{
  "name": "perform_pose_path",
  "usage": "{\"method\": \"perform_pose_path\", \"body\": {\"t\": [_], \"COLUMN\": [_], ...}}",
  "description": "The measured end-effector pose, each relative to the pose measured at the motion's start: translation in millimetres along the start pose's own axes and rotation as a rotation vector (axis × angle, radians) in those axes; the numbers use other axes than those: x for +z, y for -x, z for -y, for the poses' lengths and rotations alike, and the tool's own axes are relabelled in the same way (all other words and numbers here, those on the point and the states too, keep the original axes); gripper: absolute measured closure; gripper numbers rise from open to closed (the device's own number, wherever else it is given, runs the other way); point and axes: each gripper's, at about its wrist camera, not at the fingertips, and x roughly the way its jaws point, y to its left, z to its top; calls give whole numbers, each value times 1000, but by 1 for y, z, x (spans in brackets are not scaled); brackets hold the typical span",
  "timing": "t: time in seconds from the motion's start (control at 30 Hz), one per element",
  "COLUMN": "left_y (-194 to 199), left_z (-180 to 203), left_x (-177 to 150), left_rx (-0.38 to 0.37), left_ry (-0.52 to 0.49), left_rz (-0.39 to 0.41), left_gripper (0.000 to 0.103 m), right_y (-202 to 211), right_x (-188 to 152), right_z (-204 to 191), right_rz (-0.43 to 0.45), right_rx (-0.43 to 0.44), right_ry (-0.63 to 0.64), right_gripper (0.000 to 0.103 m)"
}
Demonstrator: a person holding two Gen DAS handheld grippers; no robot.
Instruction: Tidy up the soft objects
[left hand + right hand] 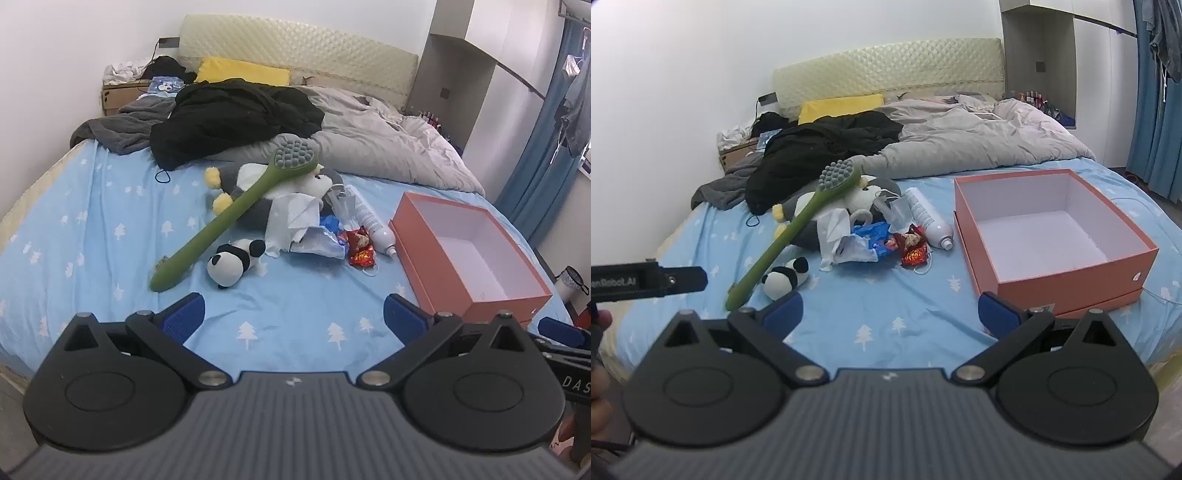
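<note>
Left wrist view showing small panda toy (234, 261) lying on blue bed sheet (110, 206), just beside green brush (236, 210), well apart from orange box (469, 254). Panda looking light, squishy, not slippery, not breakable; best grabbing round middle of body. Left gripper (293, 314) hanging over sheet, jaws wide apart, holding nothing, touching nothing. Right gripper (890, 312) same: wide apart, empty.

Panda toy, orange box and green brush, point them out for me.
panda toy (231, 264), left wrist view, on its white head.
orange box (1067, 286), right wrist view, on its near outer wall.
green brush (218, 225), left wrist view, mid-handle.
</note>
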Motion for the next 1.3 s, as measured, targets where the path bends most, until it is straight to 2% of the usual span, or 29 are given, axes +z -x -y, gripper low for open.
{"method": "perform_pose_path", "body": {"t": [0.07,0.6,1.3], "left_y": [-2,-6,-1], "left_z": [0,4,6], "left_x": [1,-3,-4], "left_rx": [6,-16,-9], "left_ry": [3,-24,-30], "left_rz": [-38,-42,-32], "left_gripper": [0,0,0], "right_y": [1,7,8], "right_x": [0,0,-4], "right_z": [0,3,4], "right_rz": [-11,-16,-22], "right_rx": [-3,2,-9], "right_ry": [1,-2,-18], "right_gripper": [0,0,0]}}
